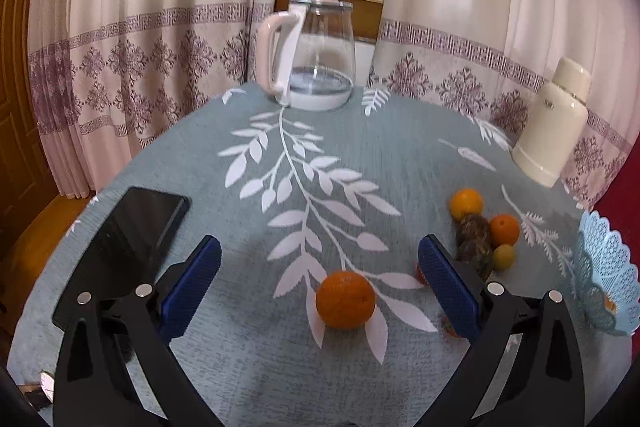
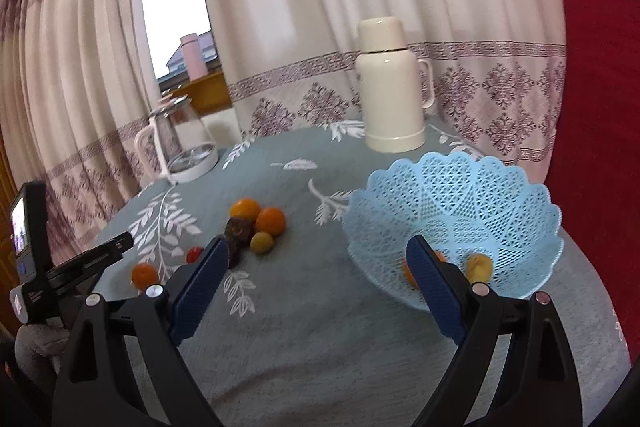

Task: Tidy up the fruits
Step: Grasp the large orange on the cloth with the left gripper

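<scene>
The orange point(image 1: 345, 299) lies on the surface point(image 1: 280, 367) at the lower centre of the left wrist view, just ahead of the left gripper point(image 1: 320, 289) and between its fingers, which stand wide apart and hold nothing. It is round, so no axis matters. The left hand is probably the nearer one. The right gripper point(image 2: 314, 285) is also spread apart and empty, with the blue basket point(image 2: 500, 187) behind its right finger. A fruit cluster point(image 1: 484, 227) lies at centre right; a dark phone point(image 1: 128, 247) lies at the left and blocks nothing
</scene>
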`<state>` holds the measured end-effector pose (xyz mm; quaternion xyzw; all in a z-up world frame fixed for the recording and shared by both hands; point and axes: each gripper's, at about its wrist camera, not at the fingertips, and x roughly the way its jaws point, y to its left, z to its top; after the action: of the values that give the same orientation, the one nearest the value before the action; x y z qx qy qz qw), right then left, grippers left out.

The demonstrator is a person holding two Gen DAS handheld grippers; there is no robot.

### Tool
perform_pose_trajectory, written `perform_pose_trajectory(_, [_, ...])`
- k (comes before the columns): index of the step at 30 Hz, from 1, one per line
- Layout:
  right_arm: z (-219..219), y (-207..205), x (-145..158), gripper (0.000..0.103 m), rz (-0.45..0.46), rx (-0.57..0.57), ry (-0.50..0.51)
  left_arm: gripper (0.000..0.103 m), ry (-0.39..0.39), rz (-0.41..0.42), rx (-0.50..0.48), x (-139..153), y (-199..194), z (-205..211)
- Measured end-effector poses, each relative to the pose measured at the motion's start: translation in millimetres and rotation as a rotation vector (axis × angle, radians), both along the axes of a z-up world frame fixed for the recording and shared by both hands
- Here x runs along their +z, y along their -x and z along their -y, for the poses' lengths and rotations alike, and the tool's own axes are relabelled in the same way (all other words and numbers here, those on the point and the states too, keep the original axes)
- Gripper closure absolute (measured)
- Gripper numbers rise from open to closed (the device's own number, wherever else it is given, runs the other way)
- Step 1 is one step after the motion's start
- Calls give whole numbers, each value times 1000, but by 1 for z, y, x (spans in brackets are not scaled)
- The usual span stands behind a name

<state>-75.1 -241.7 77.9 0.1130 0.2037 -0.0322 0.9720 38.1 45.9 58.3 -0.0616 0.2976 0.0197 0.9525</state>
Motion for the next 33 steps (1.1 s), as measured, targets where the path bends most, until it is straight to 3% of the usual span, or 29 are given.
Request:
perform_pose_trajectory(12, [-20, -14, -16, 13, -80, 78, 35, 3, -4, -158, -2, -34, -25, -1])
perform_pose_trajectory(18, [-30, -20, -20, 13, -106, 119, 59, 3, 3, -192, -2, -41, -30, -4])
perform_pose_trajectory(23, [-33, -24, -24, 13, -129, 134, 55, 21, -9, -216, -20, -44, -31, 0])
perform_pose_trajectory(33, [-36, -33, -28, 13, -163, 151, 55, 47, -20, -207, -89, -45, -27, 11])
